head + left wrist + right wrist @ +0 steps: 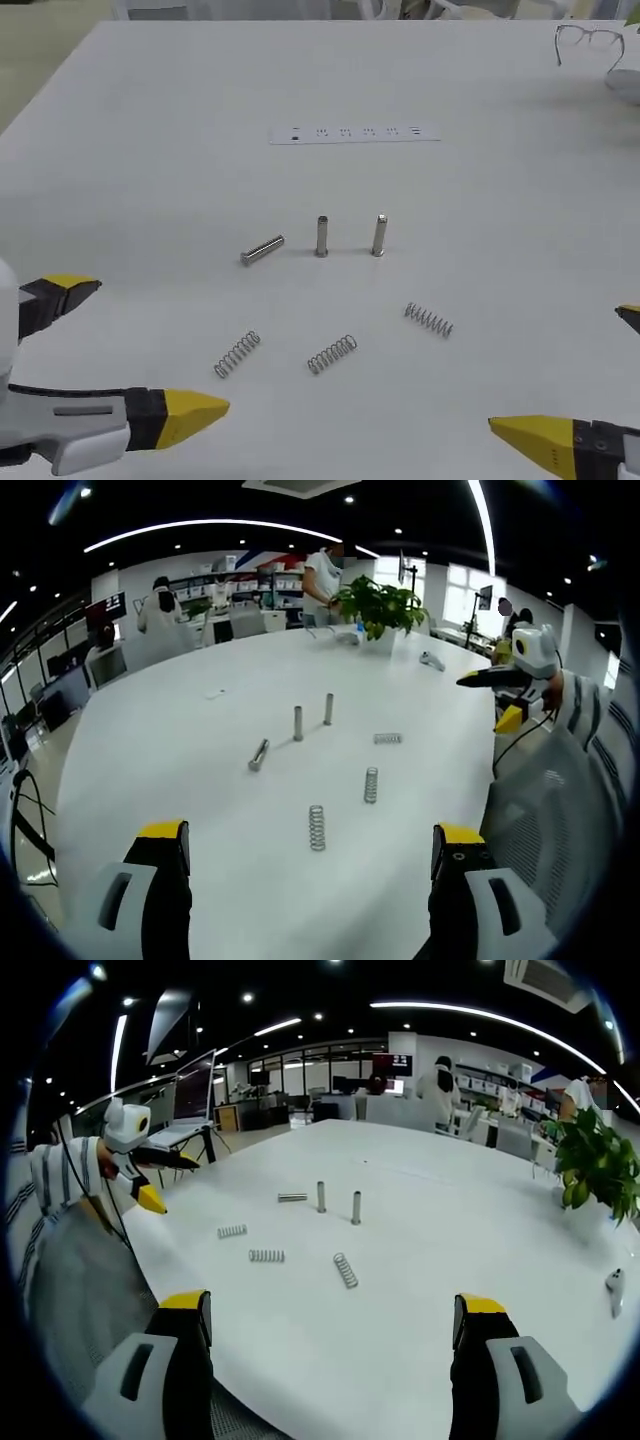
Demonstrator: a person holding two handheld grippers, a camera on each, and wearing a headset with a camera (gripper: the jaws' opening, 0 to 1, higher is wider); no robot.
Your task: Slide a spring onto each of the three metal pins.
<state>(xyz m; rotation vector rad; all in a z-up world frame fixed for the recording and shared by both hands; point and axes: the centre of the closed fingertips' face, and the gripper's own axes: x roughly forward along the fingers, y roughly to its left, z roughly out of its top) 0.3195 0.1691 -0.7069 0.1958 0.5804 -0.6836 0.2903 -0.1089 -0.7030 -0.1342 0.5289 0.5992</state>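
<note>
Two metal pins [321, 236] [379, 235] stand upright mid-table, and a third pin [262, 249] lies on its side to their left. Three loose springs [237, 353] [331, 353] [428, 319] lie flat on the table in front of the pins, nearer to me. My left gripper [163, 346] is open at the lower left, short of the springs, with nothing between its yellow-tipped fingers. My right gripper [554, 368] is open at the lower right, also empty. In the left gripper view the nearest spring [317, 827] lies just ahead; in the right gripper view another spring [345, 1269] does.
A white labelled strip [353, 133] lies beyond the pins. A pair of glasses [588, 40] sits at the far right corner. A potted plant [378, 605] stands at the table's far edge. People and desks fill the office behind.
</note>
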